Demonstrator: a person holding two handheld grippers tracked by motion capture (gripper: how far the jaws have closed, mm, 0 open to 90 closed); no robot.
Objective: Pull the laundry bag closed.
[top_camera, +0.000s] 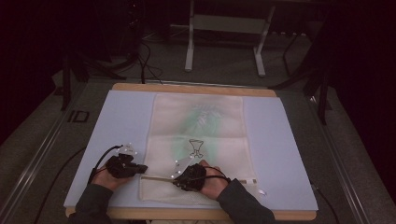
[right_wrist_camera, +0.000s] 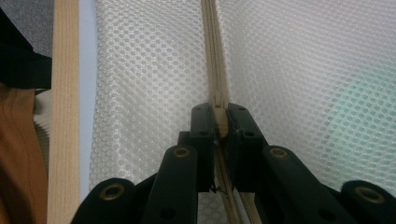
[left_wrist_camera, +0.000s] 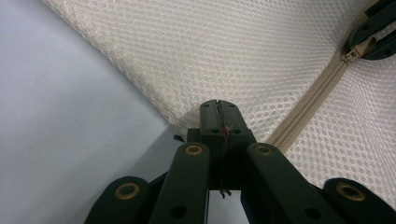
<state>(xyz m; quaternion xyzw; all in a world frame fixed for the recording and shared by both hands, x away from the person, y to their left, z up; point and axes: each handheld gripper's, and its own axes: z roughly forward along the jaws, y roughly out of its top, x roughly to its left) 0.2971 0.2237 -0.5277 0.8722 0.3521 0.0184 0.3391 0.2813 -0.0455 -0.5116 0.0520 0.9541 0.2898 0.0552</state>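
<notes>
Mesh bag [top_camera: 198, 140] lies flat mid-table [top_camera: 280, 140]. The left claw [left_wrist_camera: 218, 112] is clamped on its near-left edge, and the right claw [right_wrist_camera: 218, 119] pinches the zipper pull [right_wrist_camera: 218, 112]. Zipping looks underway; next, the right draws along the zipper [left_wrist_camera: 308, 107] while the left anchors.

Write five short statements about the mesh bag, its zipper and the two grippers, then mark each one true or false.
1. The right gripper is shut on the zipper pull. True.
2. The left gripper is wide open above the table. False: its jaws are closed on the edge of the mesh bag.
3. The bag lies on a light blue mat. True.
4. The bag is black. False: it is cream.
5. Something green shows through the mesh. True.
</notes>
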